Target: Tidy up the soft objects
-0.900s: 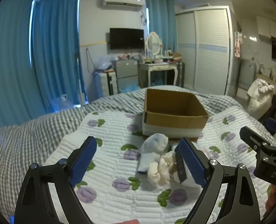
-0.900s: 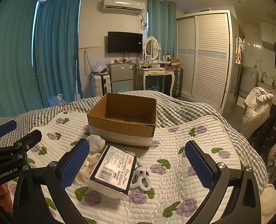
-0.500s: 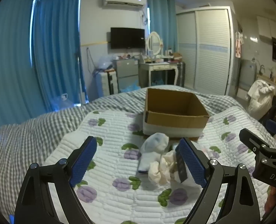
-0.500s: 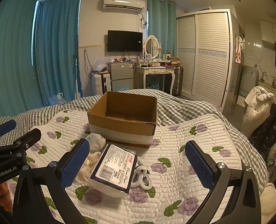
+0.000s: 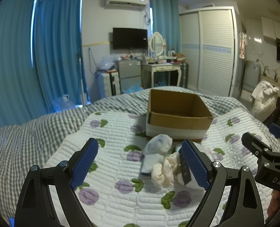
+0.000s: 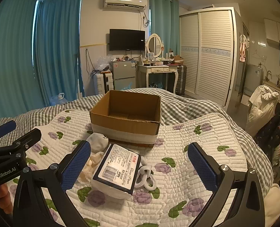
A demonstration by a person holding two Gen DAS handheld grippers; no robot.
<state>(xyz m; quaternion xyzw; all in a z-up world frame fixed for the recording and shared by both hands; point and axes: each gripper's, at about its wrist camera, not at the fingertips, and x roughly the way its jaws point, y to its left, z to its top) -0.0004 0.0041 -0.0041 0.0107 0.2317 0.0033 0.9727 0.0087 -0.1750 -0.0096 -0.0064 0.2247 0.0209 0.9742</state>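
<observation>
An open, empty cardboard box (image 5: 177, 111) (image 6: 126, 117) stands on the quilted bed. In front of it lie a white sock (image 5: 157, 149) (image 6: 98, 141), a cream scrunchie (image 5: 164, 172) (image 6: 90, 164), a tissue pack (image 6: 117, 170) (image 5: 185, 172) and a white hair tie (image 6: 145, 176). My left gripper (image 5: 140, 162) is open and empty, held above the quilt just short of the sock and scrunchie. My right gripper (image 6: 138, 164) is open and empty, with the tissue pack and hair tie between its fingers in view.
The flowered quilt (image 6: 187, 151) lies over a grey checked cover (image 5: 26, 132). Blue curtains, a dresser (image 6: 157, 71), a small fridge and a wardrobe stand beyond the bed. A chair with clothes (image 6: 262, 109) is at the right.
</observation>
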